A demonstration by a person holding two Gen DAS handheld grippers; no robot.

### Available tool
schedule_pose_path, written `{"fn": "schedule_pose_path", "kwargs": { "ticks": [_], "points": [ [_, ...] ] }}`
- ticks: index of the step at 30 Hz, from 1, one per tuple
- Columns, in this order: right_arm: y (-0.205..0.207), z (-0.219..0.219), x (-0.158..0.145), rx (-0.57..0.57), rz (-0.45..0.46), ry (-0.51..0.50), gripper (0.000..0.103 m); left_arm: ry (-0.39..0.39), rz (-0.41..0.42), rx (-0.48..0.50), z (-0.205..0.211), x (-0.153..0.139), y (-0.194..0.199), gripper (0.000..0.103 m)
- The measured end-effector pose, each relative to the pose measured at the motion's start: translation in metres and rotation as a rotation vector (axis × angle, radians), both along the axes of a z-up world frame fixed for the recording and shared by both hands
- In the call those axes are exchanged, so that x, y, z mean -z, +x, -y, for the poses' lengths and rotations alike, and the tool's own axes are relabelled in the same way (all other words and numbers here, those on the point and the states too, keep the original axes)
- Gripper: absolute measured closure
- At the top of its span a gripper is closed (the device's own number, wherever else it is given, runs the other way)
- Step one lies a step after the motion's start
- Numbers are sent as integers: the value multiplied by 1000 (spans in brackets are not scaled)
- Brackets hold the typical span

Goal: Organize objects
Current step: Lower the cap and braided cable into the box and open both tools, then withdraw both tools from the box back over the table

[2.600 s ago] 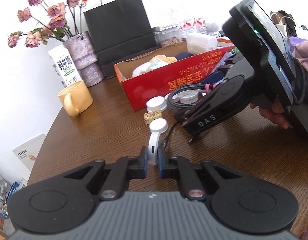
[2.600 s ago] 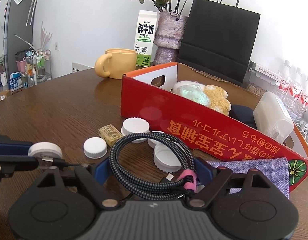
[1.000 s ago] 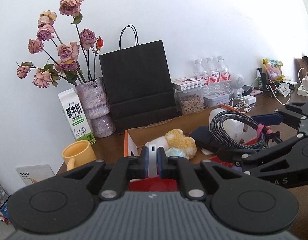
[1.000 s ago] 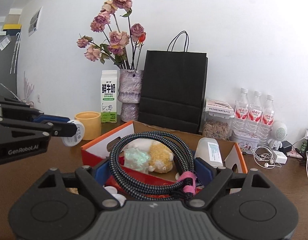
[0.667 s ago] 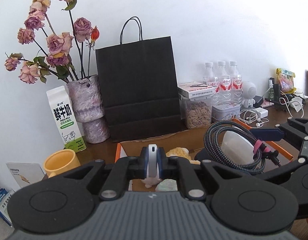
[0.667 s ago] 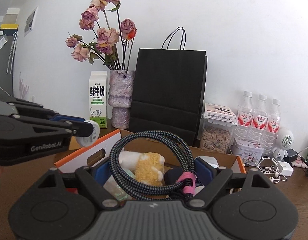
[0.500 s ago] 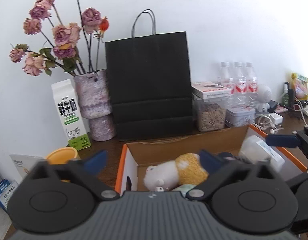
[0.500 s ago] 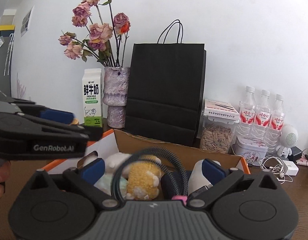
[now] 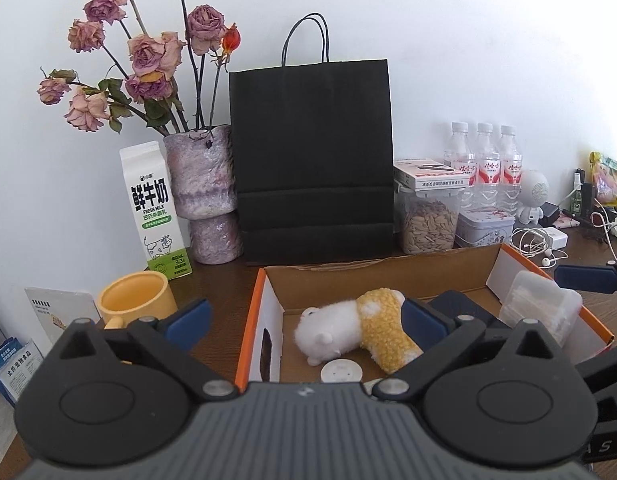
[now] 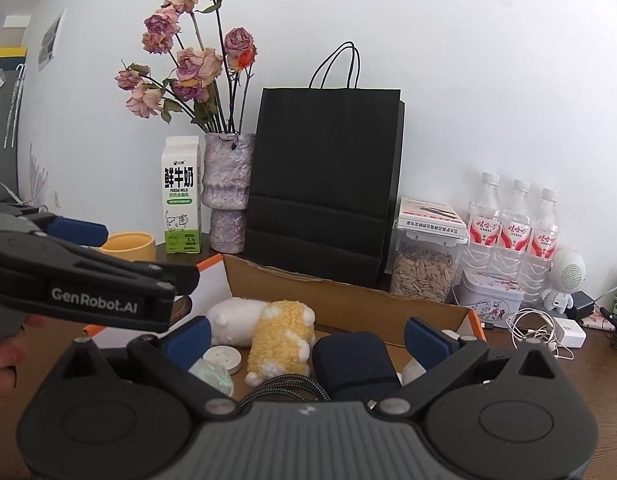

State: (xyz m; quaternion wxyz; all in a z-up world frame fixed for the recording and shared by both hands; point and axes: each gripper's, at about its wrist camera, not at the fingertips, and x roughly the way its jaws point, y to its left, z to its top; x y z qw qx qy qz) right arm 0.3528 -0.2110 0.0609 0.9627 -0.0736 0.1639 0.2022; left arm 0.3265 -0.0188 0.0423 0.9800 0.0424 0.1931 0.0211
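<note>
Cardboard box, orange-rimmed and open-topped, sits on the wooden table below both my claws and holds the sorted things. A round white cap lies flat on its floor, just in front of a white-and-yellow plush toy. From the right wrist I also see a coiled braided cable at the near edge of the box, beside a dark blue pouch. A clear plastic container leans in the box's right corner.

My left gripper is spread wide, its blue pads far apart and nothing between them; it hangs above the box's left end. My right gripper is likewise released, gaping wide and empty over the middle of the box. On the side of my left claw, seen from the right wrist, white lettering reads "GenRobot.AI".

Behind the box stands a black paper bag. Left of it are a mottled vase of dried roses and a milk carton marked "FRESH MILK", with a yellow mug in front. To the right, three red-labelled water bottles stand behind a jar of seeds.
</note>
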Motion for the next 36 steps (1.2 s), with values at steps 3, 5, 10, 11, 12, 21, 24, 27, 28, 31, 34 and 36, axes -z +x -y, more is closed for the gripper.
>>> {"fn": "schedule_pose_path", "kwargs": {
  "ticks": [3,5,10,11,12,21,24,27,28,31,34,36],
  "points": [
    [-17,1,-2,2,1,-2,0,-7,-5,-11,-6,-3,-18,0],
    [-30,3,-2,2,-2,-2,0,-12,-9,-15,-10,-3,-30,0],
    [-59,9,0,10,-21,-5,0,-26,-37,-29,-18,0,-58,0],
    [-64,11,2,10,-26,-7,0,-27,-43,-32,-19,1,-62,0],
    [-70,12,3,10,-31,-9,0,-29,-49,-36,-21,3,-68,0],
    [-105,11,24,-22,-109,-35,0,-41,-122,-60,-31,25,-103,0],
    [-113,4,35,-54,-151,-57,0,-41,-154,-70,-34,35,-111,0],
    [-120,-3,45,-75,-184,-71,0,-48,-185,-73,-38,44,-118,0],
    [-122,-6,48,-82,-195,-75,0,-47,-195,-77,-39,47,-121,0],
    [-125,-13,54,-95,-214,-88,5,-56,-224,-88,-43,55,-128,0],
    [-125,-19,59,-110,-229,-96,12,-68,-245,-91,-48,61,-134,0],
    [-124,-23,62,-121,-242,-104,17,-69,-251,-97,-50,62,-137,0]
  ]
}}
